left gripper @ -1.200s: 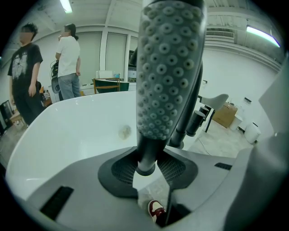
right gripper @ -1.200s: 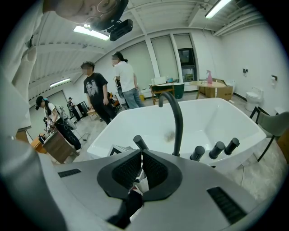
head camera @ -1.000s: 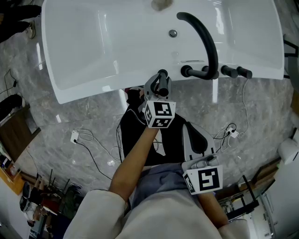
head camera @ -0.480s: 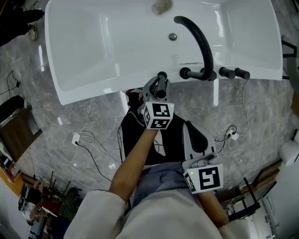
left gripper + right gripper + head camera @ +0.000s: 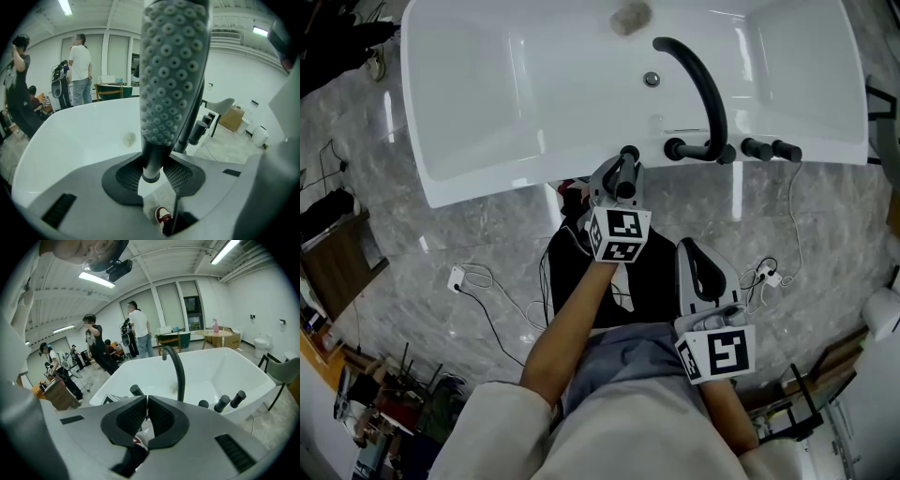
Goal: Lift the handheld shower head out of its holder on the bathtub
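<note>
The black handheld shower head (image 5: pixel 626 167) stands upright between the jaws of my left gripper (image 5: pixel 619 175), just off the near rim of the white bathtub (image 5: pixel 487 178). In the left gripper view its nozzle face (image 5: pixel 171 75) fills the middle. The left gripper (image 5: pixel 153 171) is shut on its thin handle, whose lower end shows free above the floor. My right gripper (image 5: pixel 696 255) hangs nearer the body over the floor, shut and empty (image 5: pixel 146 401). From there the shower head's top (image 5: pixel 136 390) shows beside the tub (image 5: pixel 211 366).
A black arched faucet (image 5: pixel 703 80) and a row of black knobs (image 5: pixel 769 148) sit on the tub's near rim to the right of the shower head. Cables (image 5: pixel 478 281) trail over the marble floor. Several people (image 5: pixel 138 331) stand beyond the tub.
The head view has drifted a little, so the tub sits slightly further right. The left gripper still holds the shower head by the rim; the right gripper has barely moved.
</note>
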